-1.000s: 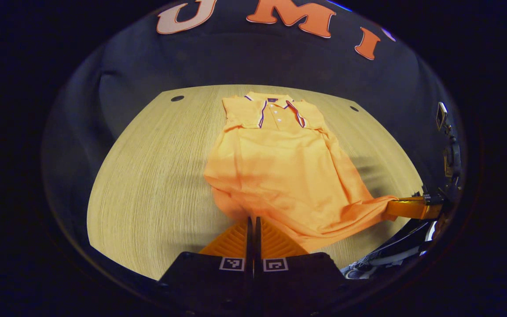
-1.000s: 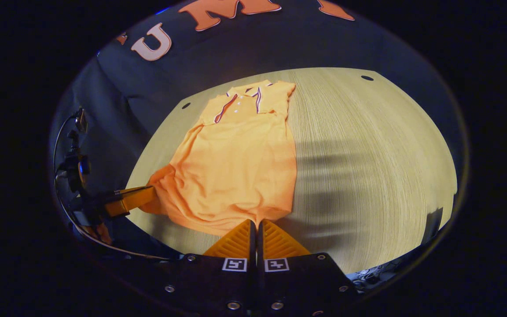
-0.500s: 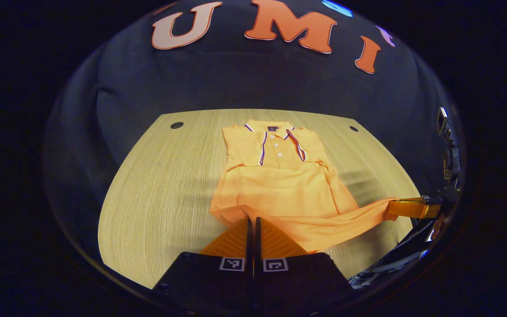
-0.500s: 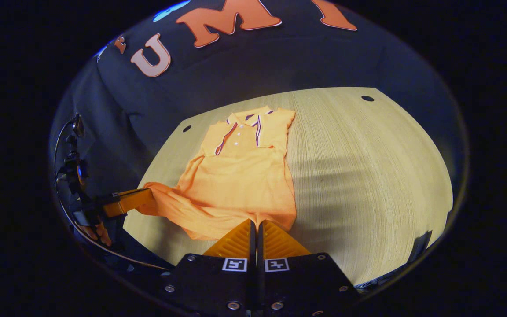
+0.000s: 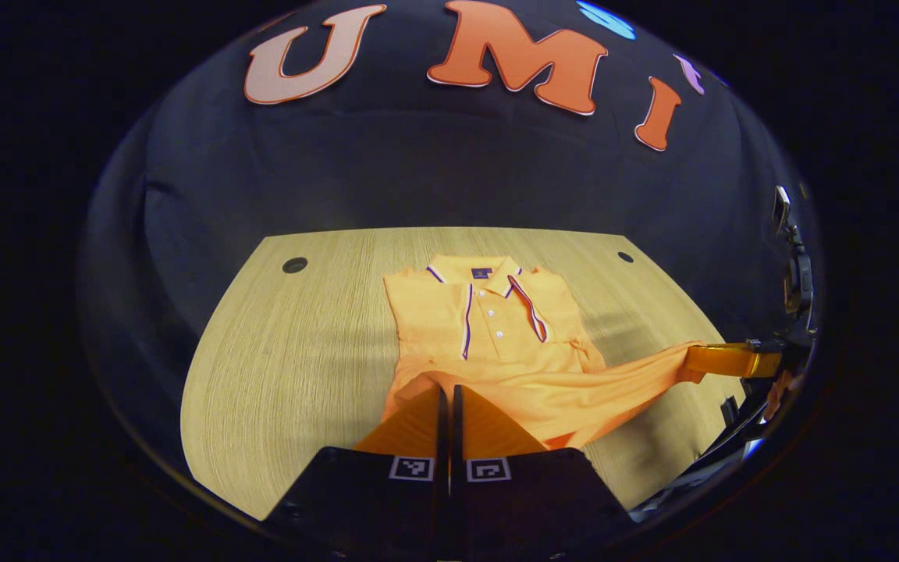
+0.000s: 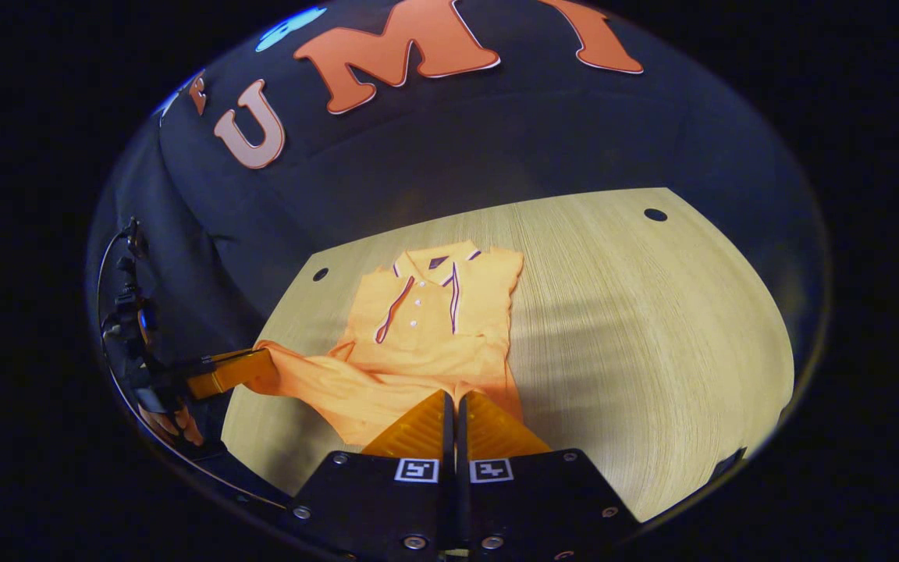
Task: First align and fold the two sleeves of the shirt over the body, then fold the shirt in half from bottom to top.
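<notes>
Left gripper view looks along the left gripper (image 5: 446, 394), whose two fingers are pressed together with the shirt (image 5: 496, 328) hem pinched between them, lifted off the table (image 5: 286, 351). The shirt lies near the middle of the table with its collar (image 5: 474, 273) toward the far edge and both sleeves folded over the body. The near half of the cloth rises from the table to the fingertips, and the hem stretches as a taut band to the right, to the right gripper (image 5: 687, 365), which clamps the other bottom corner. That gripper points in from the right edge of the view, roughly level, and a bit of the hand (image 5: 779, 388) behind it seems to show, though it is dark and small there.

Right gripper view shows the right gripper (image 6: 451, 400) closed on the hem as well, cloth bunched at its tips. The left gripper (image 6: 262, 367) reaches in from the left, nearly level, gripping the far corner, with fingers of a hand (image 6: 161, 421) wrapped low around its handle. The collar (image 6: 434, 265) end rests flat on the table (image 6: 652, 328).
</notes>
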The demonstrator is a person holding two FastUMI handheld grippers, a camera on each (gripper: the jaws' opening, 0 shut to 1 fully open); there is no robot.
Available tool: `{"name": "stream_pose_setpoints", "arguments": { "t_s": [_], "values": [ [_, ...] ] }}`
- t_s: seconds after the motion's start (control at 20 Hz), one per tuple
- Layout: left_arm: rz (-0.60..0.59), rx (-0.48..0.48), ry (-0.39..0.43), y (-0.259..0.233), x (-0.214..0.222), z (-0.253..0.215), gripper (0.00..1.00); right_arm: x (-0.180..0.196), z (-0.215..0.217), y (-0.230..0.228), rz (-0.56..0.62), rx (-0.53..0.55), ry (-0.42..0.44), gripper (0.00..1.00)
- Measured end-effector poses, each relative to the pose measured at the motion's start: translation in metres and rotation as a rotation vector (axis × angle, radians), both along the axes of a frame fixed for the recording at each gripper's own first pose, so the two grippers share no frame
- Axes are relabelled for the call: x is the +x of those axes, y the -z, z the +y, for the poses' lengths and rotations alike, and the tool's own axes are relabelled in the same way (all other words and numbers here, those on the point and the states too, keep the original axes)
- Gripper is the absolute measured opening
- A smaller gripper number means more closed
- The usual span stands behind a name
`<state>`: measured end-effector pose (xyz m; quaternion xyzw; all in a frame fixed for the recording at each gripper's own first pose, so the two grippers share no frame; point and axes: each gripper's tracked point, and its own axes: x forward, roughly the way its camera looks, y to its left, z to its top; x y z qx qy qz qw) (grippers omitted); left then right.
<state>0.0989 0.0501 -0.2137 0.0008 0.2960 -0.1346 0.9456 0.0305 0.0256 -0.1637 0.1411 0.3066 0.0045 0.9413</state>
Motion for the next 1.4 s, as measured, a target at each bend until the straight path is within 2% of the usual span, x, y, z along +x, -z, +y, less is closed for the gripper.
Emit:
{"name": "stream_pose_setpoints", "arguments": {
  "t_s": [0.3, 0.55, 1.1, 1.4],
  "values": [
    [-0.055, 0.006, 0.035, -0.033, 0.071, 0.003, 0.01, 0.058, -0.01, -0.029, -0.038, -0.045, 0.033, 0.0],
    [-0.067, 0.018, 0.054, -0.041, 0.124, 0.005, 0.01, 0.106, -0.021, -0.041, -0.05, -0.067, 0.07, 0.0],
    [0.002, 0.022, 0.074, -0.01, 0.236, 0.008, 0.01, 0.196, -0.05, -0.024, 0.004, -0.08, 0.129, 0.0],
    [0.017, 0.107, 0.105, 0.019, 0.286, 0.004, 0.01, 0.247, -0.061, 0.003, 0.059, -0.119, 0.131, 0.0]
  ]
}}
